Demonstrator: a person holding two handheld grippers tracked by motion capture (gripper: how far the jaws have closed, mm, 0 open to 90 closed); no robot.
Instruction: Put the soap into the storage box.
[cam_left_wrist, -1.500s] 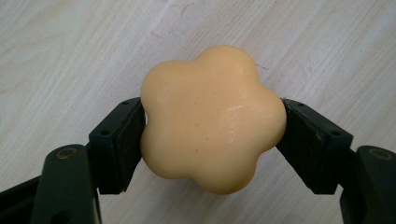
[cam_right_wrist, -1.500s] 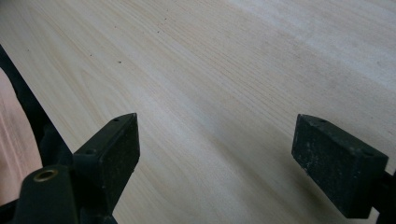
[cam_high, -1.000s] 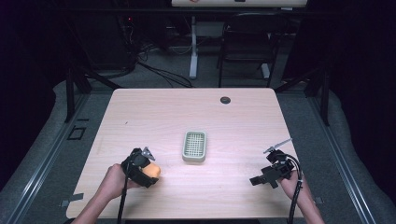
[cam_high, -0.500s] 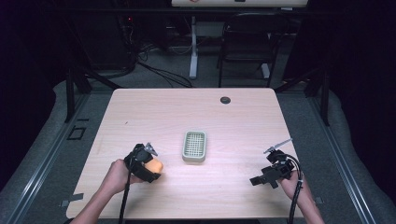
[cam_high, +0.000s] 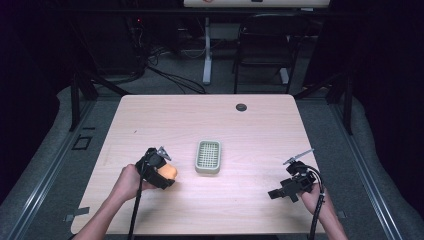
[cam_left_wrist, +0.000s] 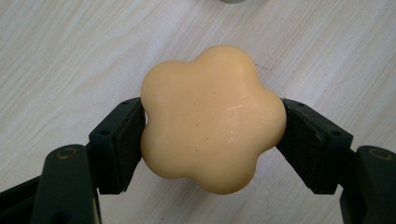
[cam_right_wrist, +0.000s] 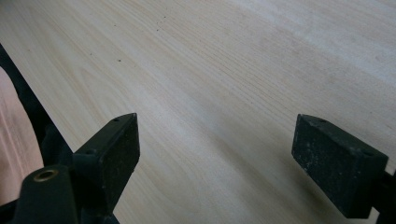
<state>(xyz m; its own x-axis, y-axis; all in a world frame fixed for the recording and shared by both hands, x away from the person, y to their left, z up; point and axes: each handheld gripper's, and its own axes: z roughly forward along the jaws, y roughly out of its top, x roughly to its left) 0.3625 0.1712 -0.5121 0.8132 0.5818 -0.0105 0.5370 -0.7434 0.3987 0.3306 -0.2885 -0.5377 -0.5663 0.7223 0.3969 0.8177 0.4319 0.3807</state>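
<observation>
- Soap (cam_left_wrist: 212, 116), pale orange and shaped like a flower with rounded lobes, sits clamped between the two black jaws of the left gripper (cam_left_wrist: 212, 123); in the left gripper view one pad presses its side at nine o'clock and the other at three o'clock.
- Those jaws stand only as far apart as the soap is broad, with no gap showing between pad and soap on either side.
- From the high view the left gripper (cam_high: 165, 172) sits at about seven o'clock on the table (cam_high: 210, 120), near the front edge, with the person's left hand (cam_high: 129, 182) wrapped around its body and a cable trailing back toward the person.
- The soap (cam_high: 169, 172) shows there as an orange patch at the gripper's tip, facing three o'clock, toward the tray.
- A small pale green tray (cam_high: 208, 156) with a gridded insert lies near the table's middle, just to the three o'clock side of the soap and apart from it.
- The right gripper (cam_high: 280, 192) rests low at about five o'clock on the table, well apart from the tray and the soap.
- In the right gripper view its jaws stand wide apart, with nothing between them but bare wood; I cannot tell whether the pads touch the tabletop.
- A small dark round disc (cam_high: 241, 107) sits near the far edge at about twelve o'clock.
</observation>
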